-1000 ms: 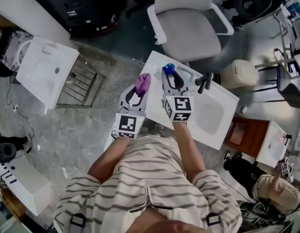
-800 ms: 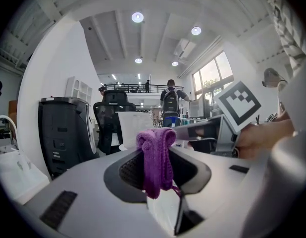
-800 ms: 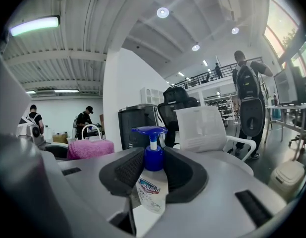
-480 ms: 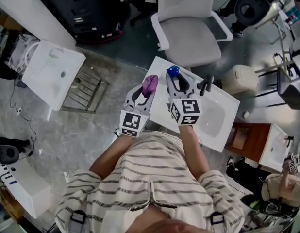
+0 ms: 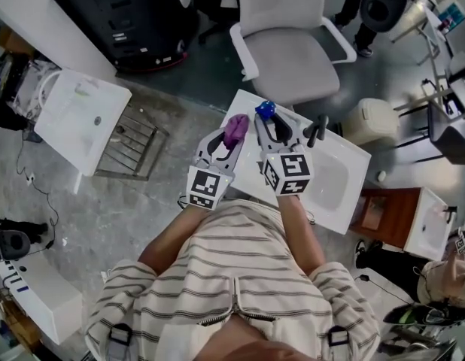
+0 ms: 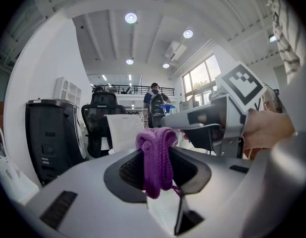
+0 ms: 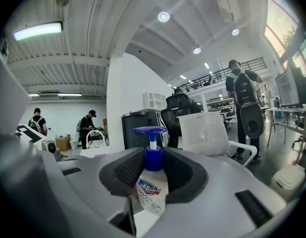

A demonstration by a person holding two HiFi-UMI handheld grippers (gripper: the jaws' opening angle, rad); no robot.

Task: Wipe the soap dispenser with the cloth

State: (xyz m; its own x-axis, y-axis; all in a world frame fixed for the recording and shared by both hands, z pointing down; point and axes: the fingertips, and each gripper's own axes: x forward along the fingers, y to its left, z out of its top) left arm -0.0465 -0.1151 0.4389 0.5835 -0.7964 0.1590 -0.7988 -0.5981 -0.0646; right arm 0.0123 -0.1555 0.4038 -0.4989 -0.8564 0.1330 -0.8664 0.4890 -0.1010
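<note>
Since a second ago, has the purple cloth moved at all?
Yes, slightly: the purple cloth in the left gripper has edged rightward, closer to the black faucet.

A white sink [image 5: 334, 183] with a black tap [image 5: 317, 131] sits in the middle, a white chair [image 5: 293, 47] stands just behind it, and a small cream bin [image 5: 372, 117] is near its right side. Off to the left there is another white sink [image 5: 74, 115] with a metal grate [image 5: 131, 138] beside it, and a big black box [image 5: 123, 10] stands behind them on the grey floor [image 5: 180, 104]. In the right gripper view a person with a backpack [image 7: 242, 95] stands by the chair, two more people [image 7: 88, 125] are far off, and round lights [image 7: 164, 17] shine up high.
</note>
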